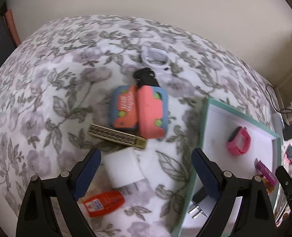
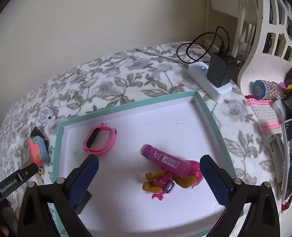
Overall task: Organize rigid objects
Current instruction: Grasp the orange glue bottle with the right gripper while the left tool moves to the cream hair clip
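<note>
My left gripper (image 1: 146,154) hangs open over a floral blanket, with nothing between its fingers. Just ahead of it lie a white plug charger (image 1: 124,169), an orange bottle (image 1: 104,202), a gold comb-like bar (image 1: 117,137) and a coral and blue toy case (image 1: 140,111). My right gripper (image 2: 148,175) stands open above a teal-rimmed white tray (image 2: 57,148). A pink tube (image 2: 165,161) rests on a pink and brown toy figure (image 2: 165,183) between its fingers, untouched. A pink wristband (image 2: 99,140) lies further back in the tray.
A black item (image 1: 145,77) and a white ring case (image 1: 155,58) lie beyond the toy case. A white power strip (image 2: 209,83) with a black adapter (image 2: 221,71) sits behind the tray. A phone (image 2: 291,158), trinkets and a white rack crowd the right side.
</note>
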A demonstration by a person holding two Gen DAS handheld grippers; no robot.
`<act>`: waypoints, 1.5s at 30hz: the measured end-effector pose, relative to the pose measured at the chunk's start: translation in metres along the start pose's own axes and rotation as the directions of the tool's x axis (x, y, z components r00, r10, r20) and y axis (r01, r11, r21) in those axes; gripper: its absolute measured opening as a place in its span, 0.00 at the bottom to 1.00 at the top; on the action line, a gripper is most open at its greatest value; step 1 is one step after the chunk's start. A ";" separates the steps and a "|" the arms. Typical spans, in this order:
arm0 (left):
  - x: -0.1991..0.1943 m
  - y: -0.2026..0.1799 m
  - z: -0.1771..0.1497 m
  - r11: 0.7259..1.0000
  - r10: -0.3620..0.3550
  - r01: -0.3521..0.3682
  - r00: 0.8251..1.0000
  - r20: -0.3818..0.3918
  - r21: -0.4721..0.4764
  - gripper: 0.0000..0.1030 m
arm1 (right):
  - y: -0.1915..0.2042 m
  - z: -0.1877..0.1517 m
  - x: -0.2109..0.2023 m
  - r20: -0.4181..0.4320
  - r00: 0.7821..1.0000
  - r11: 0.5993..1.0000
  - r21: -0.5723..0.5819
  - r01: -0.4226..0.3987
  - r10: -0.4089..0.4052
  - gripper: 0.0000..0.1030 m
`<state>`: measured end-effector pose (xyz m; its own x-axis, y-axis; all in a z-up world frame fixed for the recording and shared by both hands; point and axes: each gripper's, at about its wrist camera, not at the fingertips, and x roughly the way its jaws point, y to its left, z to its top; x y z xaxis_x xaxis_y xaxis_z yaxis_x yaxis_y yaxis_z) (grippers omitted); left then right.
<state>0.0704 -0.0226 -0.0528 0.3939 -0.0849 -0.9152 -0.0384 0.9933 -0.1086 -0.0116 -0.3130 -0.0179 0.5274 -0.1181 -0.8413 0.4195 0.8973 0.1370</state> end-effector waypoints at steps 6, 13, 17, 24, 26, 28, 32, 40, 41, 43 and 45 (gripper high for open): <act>-0.003 0.014 0.005 1.000 0.028 -0.028 1.000 0.012 -0.014 0.90 | 0.008 -0.001 -0.006 0.040 0.999 0.999 0.006 -0.036 0.035 1.00; -0.004 0.033 0.005 0.999 0.019 -0.020 1.000 -0.019 -0.030 0.90 | 0.036 -0.009 -0.009 0.001 0.997 0.994 -0.079 -0.078 0.078 1.00; -0.013 0.043 0.008 0.998 0.064 -0.064 0.998 -0.016 -0.008 0.90 | 0.068 -0.019 -0.011 -0.036 0.992 0.980 -0.157 -0.121 0.117 1.00; -0.026 0.081 0.009 0.989 0.147 -0.148 0.989 -0.031 -0.026 0.90 | 0.120 -0.037 -0.016 -0.097 0.973 0.942 -0.247 -0.229 0.211 1.00; -0.029 0.093 0.009 0.986 0.159 -0.160 0.987 -0.033 -0.044 0.90 | 0.130 -0.041 -0.015 -0.114 0.966 0.935 -0.249 -0.253 0.231 1.00; -0.032 0.105 0.008 0.984 0.163 -0.165 0.986 -0.037 -0.070 0.90 | 0.142 -0.046 -0.014 -0.132 0.961 0.925 -0.267 -0.271 0.243 1.00; -0.031 0.129 0.005 0.976 0.165 -0.173 0.984 -0.065 -0.130 0.90 | 0.164 -0.056 -0.010 -0.179 0.947 0.901 -0.301 -0.311 0.267 1.00; -0.024 0.162 -0.007 0.952 0.162 -0.188 0.979 -0.125 -0.243 0.90 | 0.204 -0.085 0.004 -0.322 0.887 0.841 -0.327 -0.431 0.330 1.00; -0.022 0.163 -0.009 0.950 0.161 -0.190 0.978 -0.133 -0.246 0.90 | 0.207 -0.087 0.006 -0.335 0.883 0.838 -0.326 -0.437 0.330 1.00; -0.018 0.167 -0.013 0.948 0.157 -0.192 0.976 -0.152 -0.254 0.90 | 0.211 -0.092 0.012 -0.360 0.870 0.832 -0.317 -0.454 0.338 1.00; -0.014 0.171 -0.018 0.942 0.159 -0.202 0.972 -0.173 -0.266 0.90 | 0.214 -0.095 0.016 -0.385 0.855 0.827 -0.302 -0.473 0.348 1.00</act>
<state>0.0421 0.1474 -0.0651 0.2177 0.0624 -0.9740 -0.3605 0.9325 -0.0208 0.0163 -0.0825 -0.0518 0.3124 0.3755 -0.8726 -0.1258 0.9268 0.3538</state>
